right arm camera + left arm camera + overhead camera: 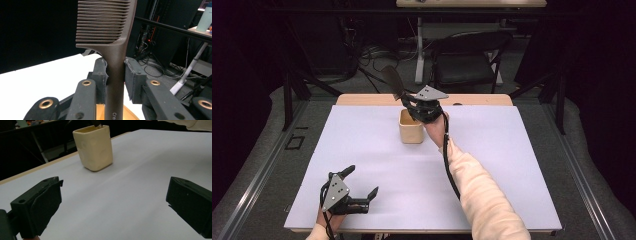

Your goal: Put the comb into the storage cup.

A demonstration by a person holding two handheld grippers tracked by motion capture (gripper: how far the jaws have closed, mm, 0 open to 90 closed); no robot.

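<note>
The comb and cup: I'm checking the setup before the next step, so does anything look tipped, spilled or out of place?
Nothing stands out. The cup stands upright on the white table, nothing spilled. The right gripper holds the brown comb by its handle, teeth up, the handle's end dipping into the cup. The left gripper rests open, apart from the cup.

Cream cup (411, 128) on white table (377, 150)

Comb (110, 37) teeth cut off by top edge.
</note>
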